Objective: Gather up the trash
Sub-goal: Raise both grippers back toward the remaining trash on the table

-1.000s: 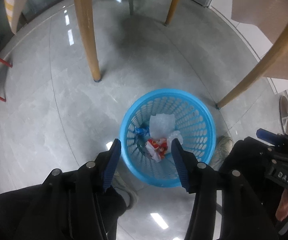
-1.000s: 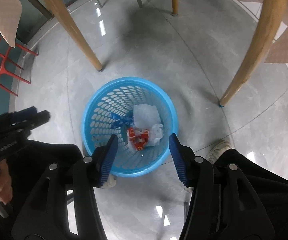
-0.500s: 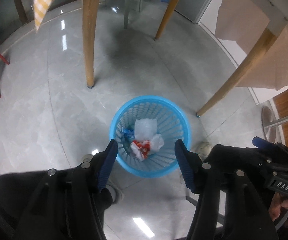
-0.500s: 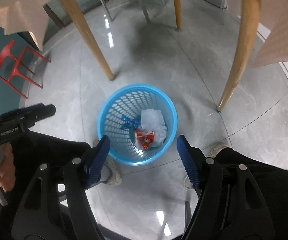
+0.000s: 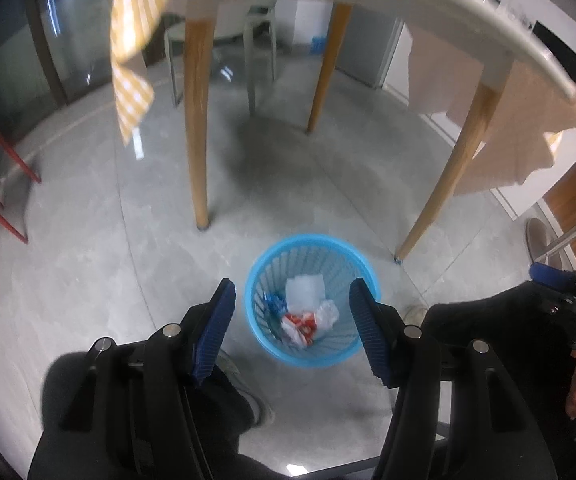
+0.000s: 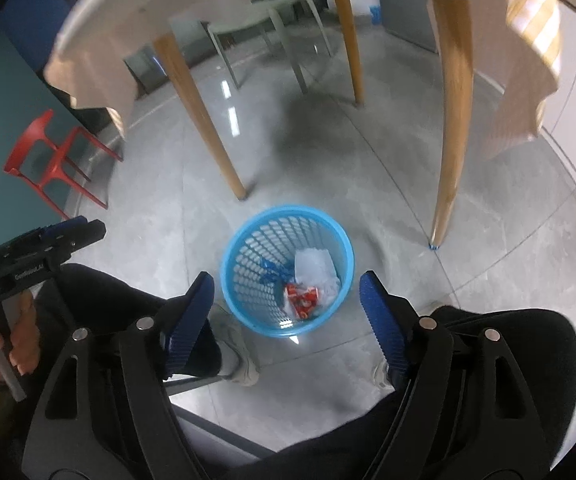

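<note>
A blue mesh trash basket (image 5: 348, 356) stands on the grey tiled floor, also in the right wrist view (image 6: 247, 276). Inside lie a white paper (image 5: 304, 287), a red and white wrapper (image 5: 300, 323), a blue scrap (image 5: 273, 302) and a white crumpled piece (image 5: 328, 313); the right wrist view shows the wrapper (image 6: 303, 296) and paper (image 6: 312, 265). My left gripper (image 5: 292, 332) is open and empty, high above the basket. My right gripper (image 6: 285, 320) is open and empty, also high above it.
A white table with wooden legs (image 5: 197, 128) (image 5: 454, 168) and draped cloths (image 5: 135, 44) stands over and behind the basket. A red chair (image 6: 53, 156) is at the left. The person's shoes (image 6: 233, 356) and dark trousers are beside the basket. A stool (image 5: 261, 40) stands behind.
Both grippers have risen and tilted up, so the basket looks smaller and the table's top edge and cloths have come into view. The basket's trash has not moved.
</note>
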Demonstrator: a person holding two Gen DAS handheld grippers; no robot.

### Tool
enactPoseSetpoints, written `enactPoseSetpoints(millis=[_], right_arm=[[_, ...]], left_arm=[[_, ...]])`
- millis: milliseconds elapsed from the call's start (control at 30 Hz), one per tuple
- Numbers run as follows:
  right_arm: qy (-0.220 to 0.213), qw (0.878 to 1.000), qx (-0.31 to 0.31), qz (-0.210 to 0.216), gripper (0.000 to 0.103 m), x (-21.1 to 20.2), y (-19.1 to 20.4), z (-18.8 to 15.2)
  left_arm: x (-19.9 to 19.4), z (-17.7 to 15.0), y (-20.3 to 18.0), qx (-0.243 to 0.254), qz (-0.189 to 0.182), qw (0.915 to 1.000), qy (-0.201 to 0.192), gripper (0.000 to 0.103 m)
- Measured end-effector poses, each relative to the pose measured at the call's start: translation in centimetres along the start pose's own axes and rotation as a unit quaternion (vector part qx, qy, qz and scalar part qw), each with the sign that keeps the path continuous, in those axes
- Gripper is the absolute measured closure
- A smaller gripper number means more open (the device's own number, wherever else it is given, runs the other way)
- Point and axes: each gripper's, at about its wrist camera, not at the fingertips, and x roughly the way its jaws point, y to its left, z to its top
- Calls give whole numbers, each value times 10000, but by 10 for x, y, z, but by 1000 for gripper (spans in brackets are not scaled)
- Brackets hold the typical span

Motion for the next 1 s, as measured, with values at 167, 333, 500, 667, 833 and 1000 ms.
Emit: enactPoseSetpoints(millis=[167,333,500,667,833,1000], right_arm=[[-400,9990,-189,-25,29,-40,13,9],[-772,9966,-285,27,28,-73,25,24],[-1275,9916,-205,119,28,-112,29,47],[-1605,9866,-284,-45,28,-137,27,72],[-1836,9828,-134,-106,29,-156,14,95],[-1989,9799,39,-150,29,-161,4,122]], left_arm=[[-37,13,0,81,6,9988,-475,44],[-73,23,-2,93,-78,9959,-901,42],[-97,31,-5,123,-98,9924,-1218,42],[-117,47,-11,171,-159,9887,-1481,42],[-131,69,-18,222,-228,9844,-1730,42],[-139,93,-30,272,-261,9806,-1924,42]])
